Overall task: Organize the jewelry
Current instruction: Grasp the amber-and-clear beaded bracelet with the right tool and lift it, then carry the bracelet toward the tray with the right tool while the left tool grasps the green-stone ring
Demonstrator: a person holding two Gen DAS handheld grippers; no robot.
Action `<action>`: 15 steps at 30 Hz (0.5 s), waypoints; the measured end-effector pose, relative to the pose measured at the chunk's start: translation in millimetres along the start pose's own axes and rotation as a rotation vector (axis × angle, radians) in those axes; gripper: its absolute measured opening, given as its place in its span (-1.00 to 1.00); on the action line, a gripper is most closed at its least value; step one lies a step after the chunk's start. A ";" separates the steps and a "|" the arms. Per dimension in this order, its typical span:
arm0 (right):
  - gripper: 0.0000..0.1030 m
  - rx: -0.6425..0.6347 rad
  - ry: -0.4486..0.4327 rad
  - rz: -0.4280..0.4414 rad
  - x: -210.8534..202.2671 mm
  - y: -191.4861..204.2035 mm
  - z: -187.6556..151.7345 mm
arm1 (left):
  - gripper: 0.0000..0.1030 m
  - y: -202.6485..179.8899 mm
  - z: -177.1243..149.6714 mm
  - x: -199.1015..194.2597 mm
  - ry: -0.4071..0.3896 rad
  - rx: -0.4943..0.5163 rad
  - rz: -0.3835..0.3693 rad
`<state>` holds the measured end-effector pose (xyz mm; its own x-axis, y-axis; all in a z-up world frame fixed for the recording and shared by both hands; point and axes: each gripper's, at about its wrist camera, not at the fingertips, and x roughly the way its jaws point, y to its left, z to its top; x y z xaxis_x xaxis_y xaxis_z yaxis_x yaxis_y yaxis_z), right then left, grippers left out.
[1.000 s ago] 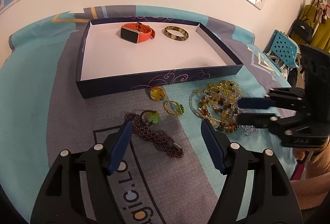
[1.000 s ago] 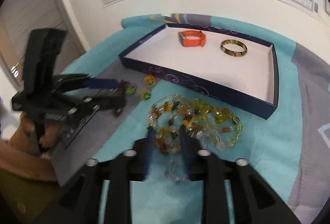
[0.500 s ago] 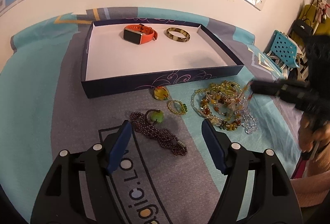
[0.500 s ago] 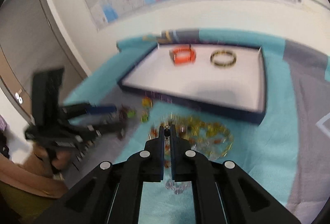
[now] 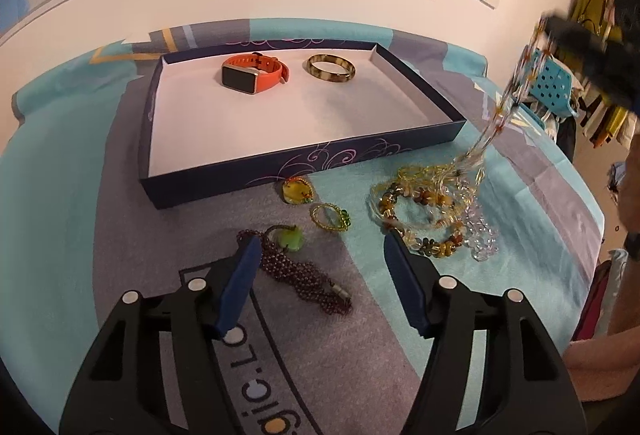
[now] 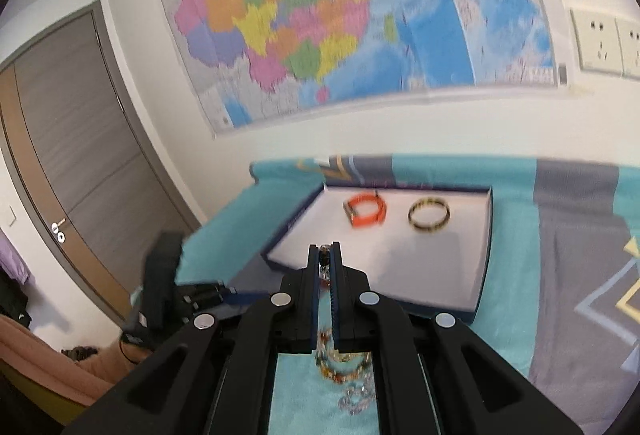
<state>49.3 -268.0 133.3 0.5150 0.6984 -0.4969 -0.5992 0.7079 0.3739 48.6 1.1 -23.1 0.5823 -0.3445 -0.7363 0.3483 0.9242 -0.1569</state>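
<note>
My right gripper is shut on a yellow-amber bead strand. The strand hangs taut from the raised gripper down to the bead pile on the cloth. My left gripper hovers low over a dark purple bead necklace. Its jaws are closing with nothing pressed between them. The navy tray holds an orange watch and a tortoiseshell bangle. Both also show in the right wrist view, the watch and the bangle.
A yellow pendant, a small beaded ring and a green charm lie in front of the tray. Clear crystal beads sit beside the pile. A person's arm is at the right edge.
My right gripper shut on the bead strand and rose, pulling it up out of the pile. My left gripper stayed in place and its jaws narrowed slightly.
</note>
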 end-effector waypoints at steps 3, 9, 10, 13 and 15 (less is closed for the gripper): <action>-0.93 -0.006 -0.046 0.017 -10.4 2.5 12.2 | 0.15 -1.9 3.2 3.3 0.003 0.011 0.001; -0.93 -0.027 -0.097 0.008 -24.0 6.1 27.4 | -0.03 -5.0 6.9 2.3 -0.012 0.036 0.001; -0.93 -0.026 -0.103 0.004 -25.9 6.0 27.9 | -0.10 -4.6 7.7 2.4 -0.011 0.038 0.002; -0.93 -0.024 -0.120 0.005 -30.6 4.3 31.1 | -0.10 -5.0 9.8 0.0 -0.020 0.047 -0.003; -0.93 -0.024 -0.121 0.004 -30.9 2.7 32.5 | -0.10 -8.4 11.5 -0.1 -0.023 0.066 -0.012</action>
<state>51.6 -284.2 175.1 0.5818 0.7100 -0.3968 -0.6150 0.7033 0.3565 54.0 -8.5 -14.1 0.5947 -0.3597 -0.7190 0.4024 0.9074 -0.1212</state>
